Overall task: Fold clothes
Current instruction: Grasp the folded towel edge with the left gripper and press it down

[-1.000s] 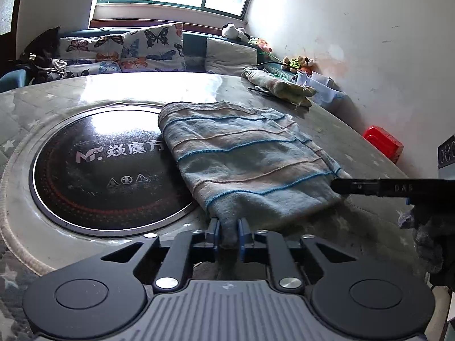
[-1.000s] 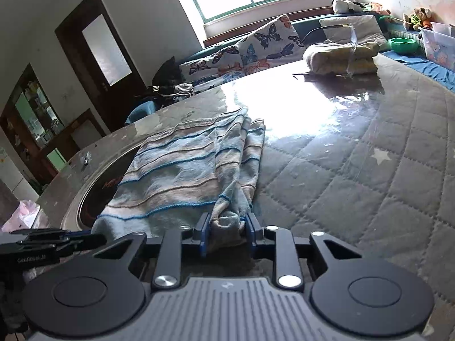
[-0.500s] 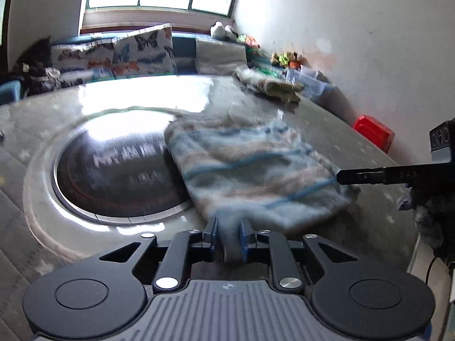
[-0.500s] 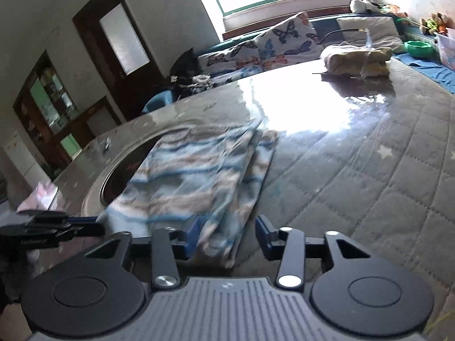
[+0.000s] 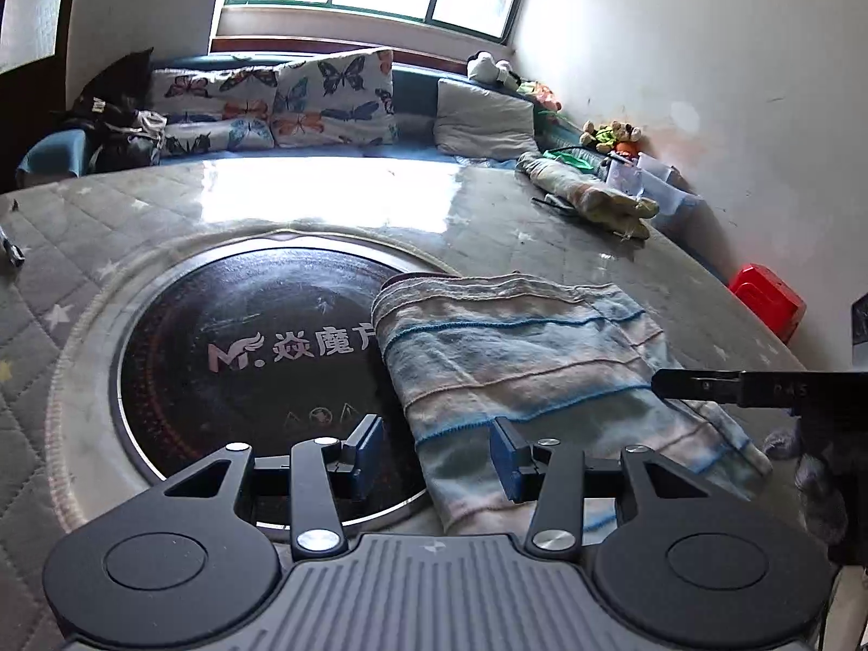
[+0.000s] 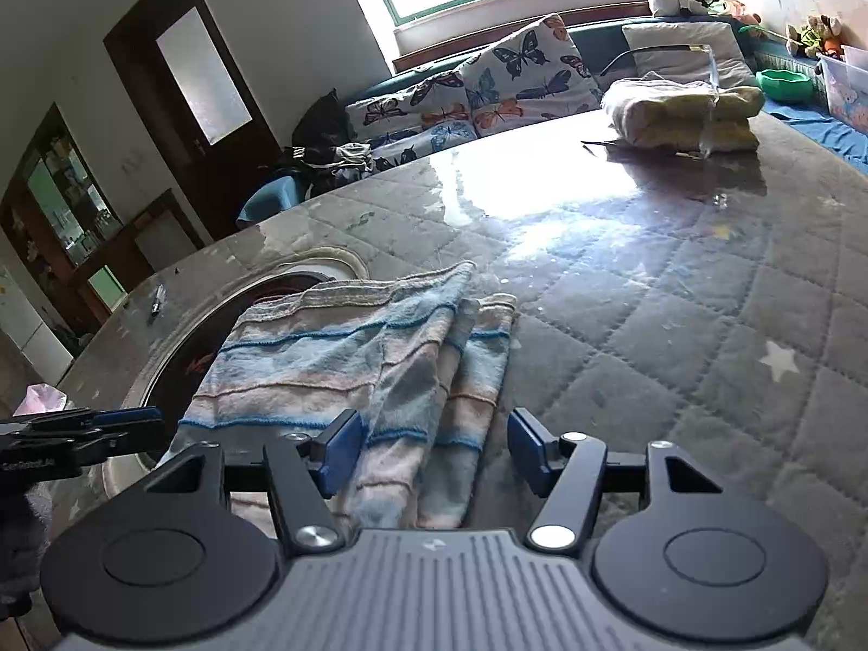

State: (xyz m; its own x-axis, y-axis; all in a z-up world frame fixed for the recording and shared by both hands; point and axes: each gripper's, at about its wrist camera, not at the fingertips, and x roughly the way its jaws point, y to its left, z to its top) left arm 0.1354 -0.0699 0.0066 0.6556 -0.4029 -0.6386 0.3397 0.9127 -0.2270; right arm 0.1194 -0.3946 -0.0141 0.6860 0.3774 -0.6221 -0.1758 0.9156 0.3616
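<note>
A folded striped cloth in blue, grey and pink lies on the round table, partly over the dark glass disc. It also shows in the right wrist view. My left gripper is open, its jaws apart over the cloth's near edge, holding nothing. My right gripper is open too, its jaws apart above the cloth's other near corner. Each gripper shows at the edge of the other's view: the right one and the left one.
The table has a quilted grey cover. A folded yellowish pile lies at the far side, also in the left wrist view. A sofa with butterfly cushions is behind. A red box sits by the wall.
Both grippers were shut on the cloth's near edge a second ago. The right opened first, then the left. The cloth now lies flat on the table, released.
</note>
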